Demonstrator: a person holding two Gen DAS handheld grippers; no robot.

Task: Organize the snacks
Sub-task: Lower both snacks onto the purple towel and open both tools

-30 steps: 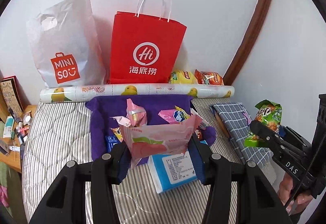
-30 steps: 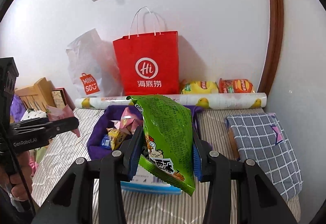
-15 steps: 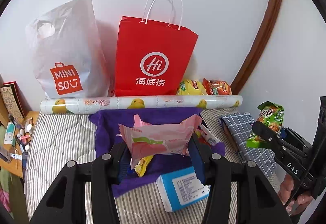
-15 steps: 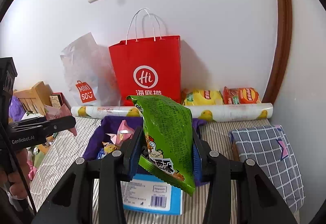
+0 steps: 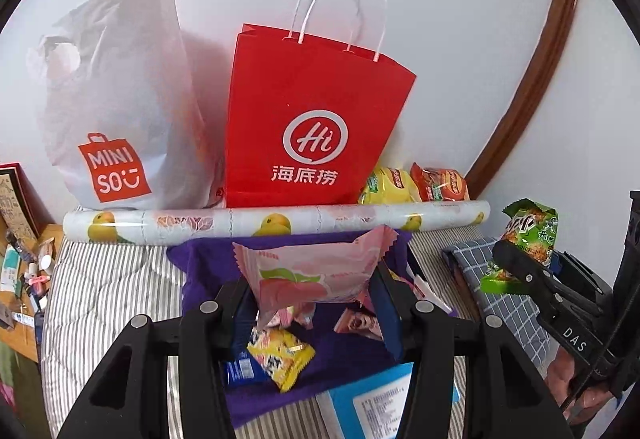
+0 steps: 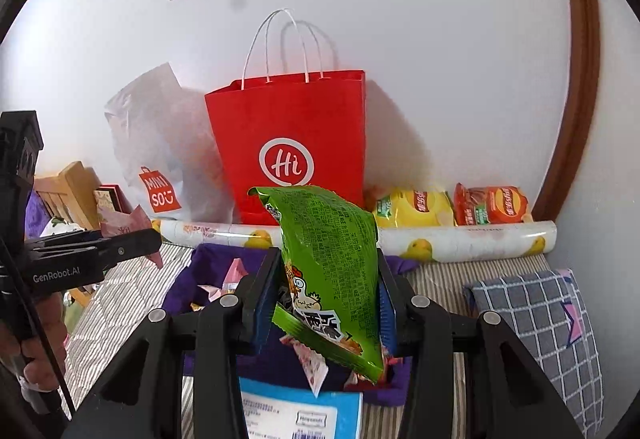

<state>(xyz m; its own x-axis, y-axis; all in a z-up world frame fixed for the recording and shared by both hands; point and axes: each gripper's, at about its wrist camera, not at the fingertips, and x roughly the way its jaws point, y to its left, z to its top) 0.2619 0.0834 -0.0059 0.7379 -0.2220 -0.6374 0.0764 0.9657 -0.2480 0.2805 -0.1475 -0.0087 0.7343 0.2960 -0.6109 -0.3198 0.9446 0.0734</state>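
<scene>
My left gripper (image 5: 314,279) is shut on a pink snack packet (image 5: 312,267) and holds it above the purple cloth (image 5: 348,355). My right gripper (image 6: 326,291) is shut on a green snack bag (image 6: 328,263), also held in the air; it shows at the right of the left wrist view (image 5: 528,239). A red paper bag (image 5: 312,119) stands open against the wall behind, also in the right wrist view (image 6: 292,147). Loose snacks lie on the purple cloth, among them a yellow packet (image 5: 280,355).
A white MINISO plastic bag (image 5: 116,111) stands left of the red bag. A patterned roll (image 5: 276,225) lies in front of both. Yellow (image 6: 412,209) and red (image 6: 492,205) chip bags lie at the wall. A blue box (image 6: 296,415) and a checked cushion (image 6: 540,327) lie on the striped bed.
Both grippers have moved forward toward the red bag with their packets, and the bag looms larger. The blue box has slid toward the bottom of both views.
</scene>
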